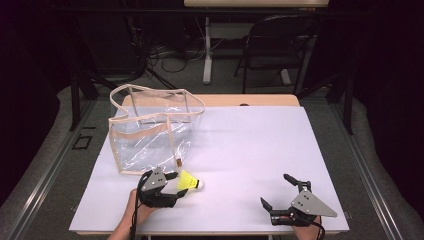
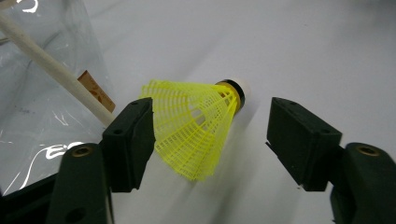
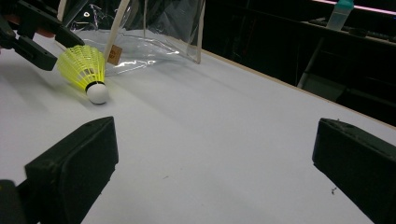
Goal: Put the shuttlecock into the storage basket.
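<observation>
While the left gripper (image 1: 176, 185) stands open around it, the yellow plastic mesh shuttlecock (image 1: 189, 181) lies near the clear bag (image 1: 150, 132); featherlight, probably crushable, so pinch its skirt gently. Right gripper (image 1: 280, 191) idles open.

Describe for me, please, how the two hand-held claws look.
Both are black. The left claw and right claw each carry a grey three-cornered plate with small dark holes on top. A black cable trails from each toward the person. Up close, the jaws are blocky black pads on arms with brass-coloured pivot rings. No sleeves show on the forearms.
</observation>
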A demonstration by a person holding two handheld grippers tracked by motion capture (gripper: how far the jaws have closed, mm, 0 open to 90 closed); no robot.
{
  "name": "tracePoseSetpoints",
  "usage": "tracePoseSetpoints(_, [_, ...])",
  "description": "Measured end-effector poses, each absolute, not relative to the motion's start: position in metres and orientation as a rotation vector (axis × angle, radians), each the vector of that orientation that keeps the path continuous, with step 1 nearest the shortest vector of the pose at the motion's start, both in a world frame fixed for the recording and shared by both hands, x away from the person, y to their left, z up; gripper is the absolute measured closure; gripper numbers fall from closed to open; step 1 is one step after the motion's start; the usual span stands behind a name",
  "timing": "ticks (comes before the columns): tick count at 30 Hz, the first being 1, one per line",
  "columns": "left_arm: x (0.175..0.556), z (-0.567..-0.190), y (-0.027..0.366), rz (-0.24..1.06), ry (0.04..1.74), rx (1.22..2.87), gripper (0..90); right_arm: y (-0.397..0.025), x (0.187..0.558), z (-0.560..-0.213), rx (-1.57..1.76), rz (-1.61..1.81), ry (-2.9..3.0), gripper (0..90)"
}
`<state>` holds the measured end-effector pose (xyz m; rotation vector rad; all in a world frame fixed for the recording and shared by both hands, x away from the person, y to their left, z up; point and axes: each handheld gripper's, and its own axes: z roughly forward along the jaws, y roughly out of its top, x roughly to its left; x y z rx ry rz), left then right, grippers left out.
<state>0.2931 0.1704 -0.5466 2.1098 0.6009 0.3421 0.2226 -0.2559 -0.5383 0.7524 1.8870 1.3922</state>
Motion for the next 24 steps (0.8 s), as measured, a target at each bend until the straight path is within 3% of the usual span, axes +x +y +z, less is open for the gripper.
tracePoseSetpoints(11, [0.2953, -0.5519, 0.1699, 0.306, 0.599, 2.135, 59.0, -0.2564, 0.2223, -0.5382, 0.756, 1.39, 1.888, 0.0])
tracePoseSetpoints(24, [0.2971, -0.5525, 0.1729, 0.288, 0.563, 2.137, 71.3, -0.2567, 0.2225, -0.5383, 0.754, 1.383, 1.894, 0.0])
